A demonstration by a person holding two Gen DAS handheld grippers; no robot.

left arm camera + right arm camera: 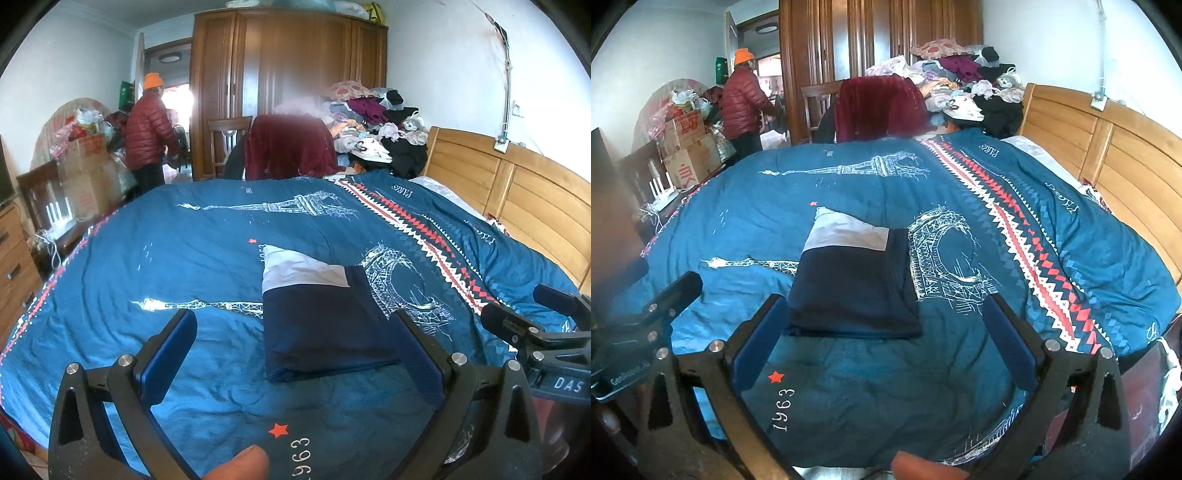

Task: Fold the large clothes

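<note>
Lay folded flat on the blue quilt [184, 258]: navy garment [317, 325]. Hovered before it with jaws apart, empty: left gripper [295, 354], right gripper [886, 325]. Only in the right view, a white router [665, 199].

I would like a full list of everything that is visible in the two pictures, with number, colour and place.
folded garment: one, navy with a pale grey panel, flat on the duvet, in front of both tongs
duvet: one, blue with white tower drawings and a red-white zigzag band, covers the bed
headboard: one, light wood, right side
clothes pile: one, mixed colours, far end of the bed
wardrobe: one, brown wood, back wall
chair: one, brown, by the wardrobe, dark red cloth beside it
cardboard boxes: at least two, brown, left
person: one, red jacket, orange hat, near the doorway
left tongs: open, empty, above the duvet
right tongs: open, empty, above the duvet
</note>
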